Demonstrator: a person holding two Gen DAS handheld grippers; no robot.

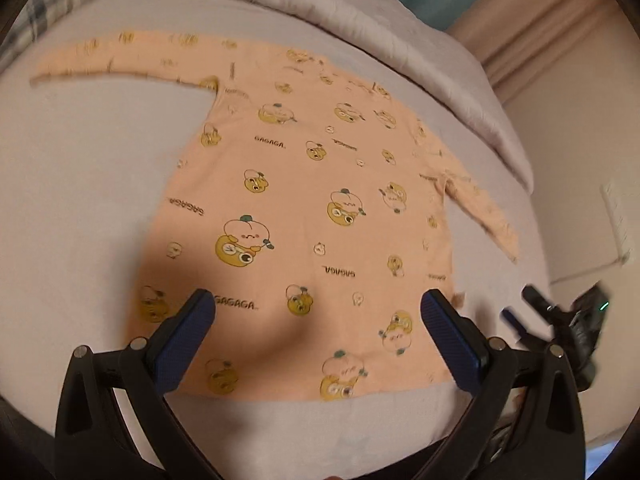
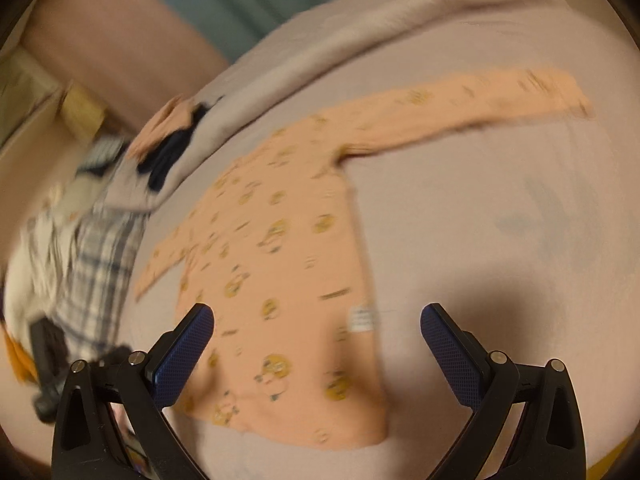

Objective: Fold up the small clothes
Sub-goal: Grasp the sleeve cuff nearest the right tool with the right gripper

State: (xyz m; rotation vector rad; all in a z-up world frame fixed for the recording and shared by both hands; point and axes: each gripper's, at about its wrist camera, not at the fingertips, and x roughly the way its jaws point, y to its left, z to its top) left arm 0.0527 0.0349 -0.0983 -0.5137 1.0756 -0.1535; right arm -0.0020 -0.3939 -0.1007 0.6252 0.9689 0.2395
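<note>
Both my tools, left tool [image 1: 318,308] and right tool [image 2: 317,322], gape wide over the shirt [image 1: 304,200]; its length runs toward twelve o'clock, hem nearest.

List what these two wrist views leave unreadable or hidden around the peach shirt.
- Shirt hem corners, left wrist view: covered by the left gripper, jaws open.
- Shirt print, right wrist view: motion blur smears the figures and the side label.
- Clothes pile, right wrist view: blurred, items indistinguishable.
- Right gripper, left wrist view: blurred at the edge.
</note>
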